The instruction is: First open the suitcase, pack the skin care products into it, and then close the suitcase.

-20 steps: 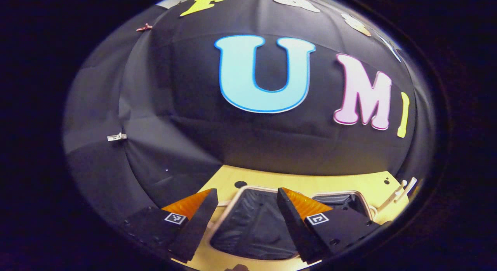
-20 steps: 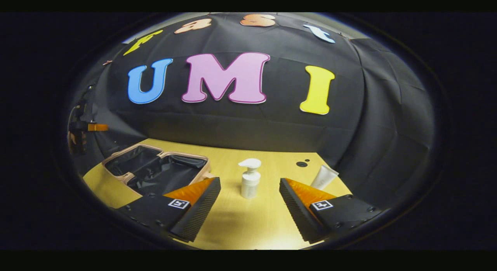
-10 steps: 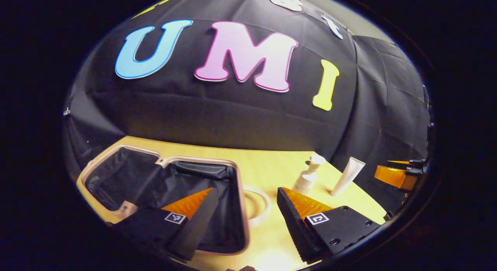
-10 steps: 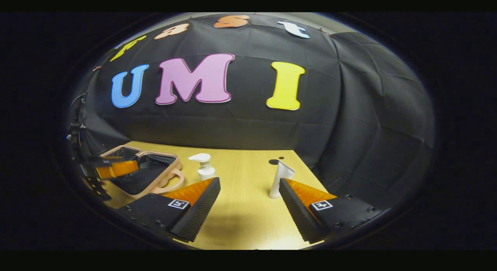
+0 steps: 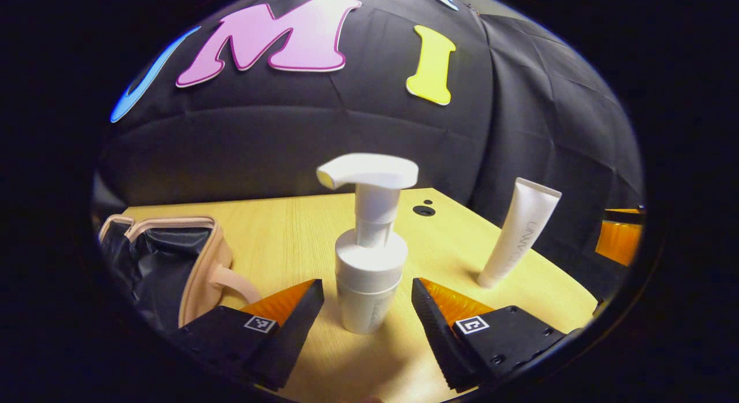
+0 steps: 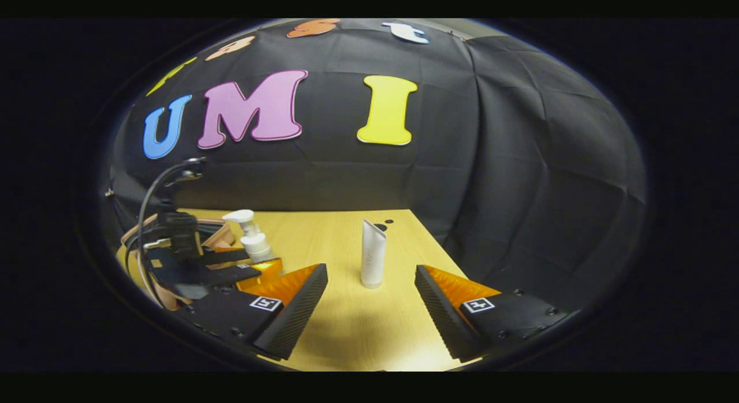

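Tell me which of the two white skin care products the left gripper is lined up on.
The pump bottle: it stands between the left gripper's open fingers, not yet touched. The tube stands apart, off to the side.

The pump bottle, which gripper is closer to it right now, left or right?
Left. The left gripper is open with the pump bottle standing between its fingers, untouched. The right gripper is farther off, facing the tube, with the bottle off to its left.
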Tool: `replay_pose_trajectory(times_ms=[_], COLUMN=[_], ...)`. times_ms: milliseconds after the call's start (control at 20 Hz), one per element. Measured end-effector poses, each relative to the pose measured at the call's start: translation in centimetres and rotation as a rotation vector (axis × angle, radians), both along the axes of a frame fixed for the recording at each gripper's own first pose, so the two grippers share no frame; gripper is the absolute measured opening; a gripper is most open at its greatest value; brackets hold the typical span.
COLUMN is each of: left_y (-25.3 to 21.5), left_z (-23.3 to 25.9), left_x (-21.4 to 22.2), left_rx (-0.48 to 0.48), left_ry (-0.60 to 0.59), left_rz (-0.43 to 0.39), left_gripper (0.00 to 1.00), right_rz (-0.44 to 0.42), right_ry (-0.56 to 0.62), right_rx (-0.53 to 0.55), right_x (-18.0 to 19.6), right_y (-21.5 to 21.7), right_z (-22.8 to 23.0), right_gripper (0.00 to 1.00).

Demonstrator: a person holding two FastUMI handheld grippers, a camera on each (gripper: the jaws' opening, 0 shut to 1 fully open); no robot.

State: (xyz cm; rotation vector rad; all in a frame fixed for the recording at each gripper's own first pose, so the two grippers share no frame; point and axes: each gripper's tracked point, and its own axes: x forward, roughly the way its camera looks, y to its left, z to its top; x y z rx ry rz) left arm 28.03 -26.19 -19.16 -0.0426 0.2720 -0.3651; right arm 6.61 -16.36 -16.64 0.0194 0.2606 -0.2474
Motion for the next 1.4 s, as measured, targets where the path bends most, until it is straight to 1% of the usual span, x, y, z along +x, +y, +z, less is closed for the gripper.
replay_pose_trajectory(times_ms=[50,150,200,250,300,350,450,550,800,850,900,950,1000,1050,1150,1250,1350,1400], left_y=[-0.4,-0.8,-1.0,-0.9,-0.9,-1.2,-1.2,-0.8,1.2,1.3,1.5,1.7,1.7,1.7,1.8,2.1,2.9,3.4], left_z=[-0.2,0.0,-0.2,-0.4,-0.4,-0.6,-0.5,-0.7,-1.3,-1.3,-1.4,-1.5,-1.5,-1.6,-1.7,-1.7,-2.0,-1.8], left_x=[1.0,2.4,3.1,3.3,3.0,3.6,3.8,3.4,1.6,1.2,0.8,0.4,0.1,-0.1,-0.5,-1.1,-1.9,-2.8], left_rx=[-0.008,0.012,0.030,0.043,0.042,0.046,0.038,0.028,0.050,0.046,0.042,0.038,0.040,0.044,0.047,0.044,0.037,0.014], left_ry=[-0.007,-0.039,-0.048,-0.045,-0.036,-0.038,-0.034,-0.024,-0.034,-0.032,-0.029,-0.029,-0.029,-0.031,-0.033,-0.027,-0.004,0.009], left_rz=[0.007,0.020,0.031,0.042,0.039,0.042,0.032,0.025,0.048,0.047,0.050,0.052,0.049,0.044,0.039,0.037,0.042,0.041], left_gripper=[0.97,0.95,0.87,0.82,0.69,0.65,0.65,0.62,0.61,0.65,0.61,0.61,0.61,0.61,0.61,0.61,0.61,0.61], right_rz=[0.006,0.008,0.008,0.005,0.000,-0.001,-0.009,-0.036,-0.104,-0.115,-0.124,-0.129,-0.123,-0.133,-0.128,-0.117,-0.096,-0.077], right_ry=[0.009,0.031,0.040,0.048,0.053,0.052,0.064,0.095,0.123,0.122,0.116,0.114,0.112,0.122,0.121,0.146,0.125,0.109], right_rx=[0.004,0.016,0.022,0.022,0.019,0.016,0.009,0.022,0.049,0.042,0.032,0.030,0.042,0.041,0.027,-0.008,-0.022,-0.019], right_x=[0.7,2.1,2.8,3.6,4.4,5.2,7.0,8.6,11.5,11.8,12.0,12.3,12.4,12.4,12.6,11.8,10.8,10.3], right_y=[-0.2,-0.6,-0.7,-0.9,-1.2,-1.3,-1.7,-2.3,-3.5,-3.9,-4.3,-4.4,-4.3,-4.4,-4.2,-4.1,-3.2,-2.6], right_z=[-0.6,-1.9,-2.4,-3.1,-3.5,-4.0,-5.4,-7.4,-10.7,-10.9,-11.0,-11.2,-11.3,-11.5,-11.4,-11.4,-10.1,-9.1], right_gripper=[0.97,0.97,0.98,0.98,0.98,0.97,0.97,0.97,0.96,0.93,0.91,0.84,0.82,0.65,0.51,0.46,0.44,0.44])
